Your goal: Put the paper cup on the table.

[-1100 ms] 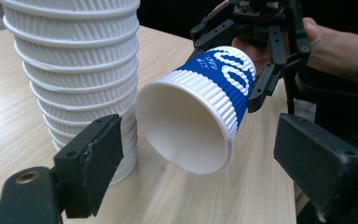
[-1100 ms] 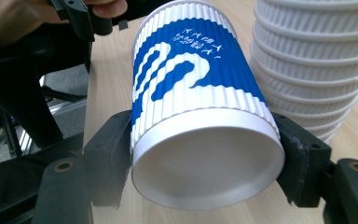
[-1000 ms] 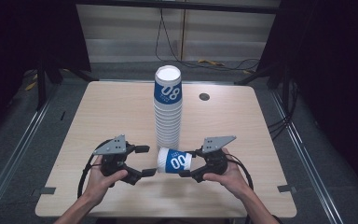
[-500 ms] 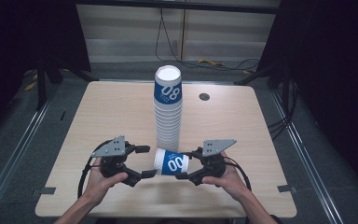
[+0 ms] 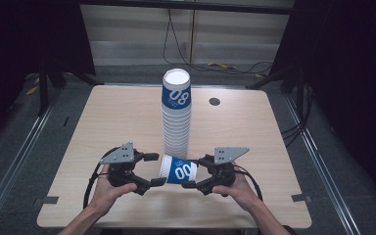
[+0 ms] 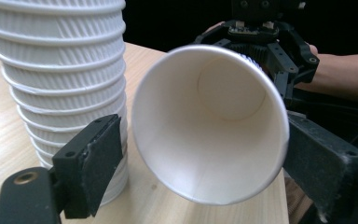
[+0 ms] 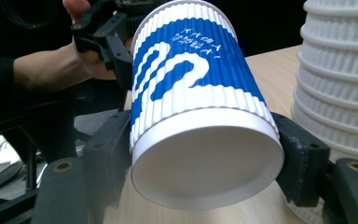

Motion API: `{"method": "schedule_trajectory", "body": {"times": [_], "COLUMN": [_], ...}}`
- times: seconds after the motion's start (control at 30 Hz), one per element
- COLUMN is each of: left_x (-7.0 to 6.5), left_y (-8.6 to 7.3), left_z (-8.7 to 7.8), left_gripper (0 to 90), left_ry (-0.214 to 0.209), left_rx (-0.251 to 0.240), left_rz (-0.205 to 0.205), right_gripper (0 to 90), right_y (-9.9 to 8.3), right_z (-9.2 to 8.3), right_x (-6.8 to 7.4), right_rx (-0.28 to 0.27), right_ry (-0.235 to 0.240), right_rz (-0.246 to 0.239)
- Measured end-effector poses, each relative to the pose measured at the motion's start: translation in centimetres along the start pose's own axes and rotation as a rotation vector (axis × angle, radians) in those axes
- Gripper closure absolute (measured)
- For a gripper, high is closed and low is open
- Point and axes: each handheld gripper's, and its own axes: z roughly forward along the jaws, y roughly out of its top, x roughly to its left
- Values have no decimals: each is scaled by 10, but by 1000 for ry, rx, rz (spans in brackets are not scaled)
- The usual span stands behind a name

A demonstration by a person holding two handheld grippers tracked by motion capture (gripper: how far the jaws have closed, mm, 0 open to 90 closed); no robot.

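A tall stack of white ribbed paper cups (image 5: 176,117), topped by a blue-and-white one, stands mid-table. One blue-and-white cup (image 5: 178,170) lies sideways in the air just in front of it. My right gripper (image 5: 196,172) is shut on that cup's base end; in the right gripper view the cup (image 7: 200,121) is pressed between both jaws of the gripper (image 7: 205,144). My left gripper (image 5: 155,169) is open, with its jaws either side of the cup's rim. In the left gripper view the cup's mouth (image 6: 209,126) faces the camera, and the stack (image 6: 60,79) rises at the left.
The wooden table (image 5: 112,117) has a small dark round disc (image 5: 214,101) at the back right. Dark floor, metal rails and cables surround the table. Both hands are near the front edge.
The right gripper has carried the sideways cup slightly left, so its rim now sits between the left gripper's open jaws. The stack has not moved.
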Motion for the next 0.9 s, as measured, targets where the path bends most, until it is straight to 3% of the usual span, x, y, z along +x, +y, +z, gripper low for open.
{"method": "schedule_trajectory", "body": {"times": [0.1,0.33,0.47,0.6,0.9], "left_x": [-1,2,1,-1,-2], "left_y": [-1,-6,-6,-4,-3], "left_z": [4,11,12,12,15], "left_gripper": [151,9,20,105,131], "left_ry": [-11,-7,-31,-68,-80], "left_rx": [7,11,-8,-11,-18], "left_rz": [23,-10,-32,-11,0], "right_gripper": [293,294,293,293,293], "right_y": [1,0,0,0,0], "right_z": [0,3,5,7,8], "right_x": [0,1,2,3,4], "right_rx": [-4,0,-7,-6,2], "right_ry": [5,23,41,51,53], "right_rz": [-1,2,11,10,-1]}}
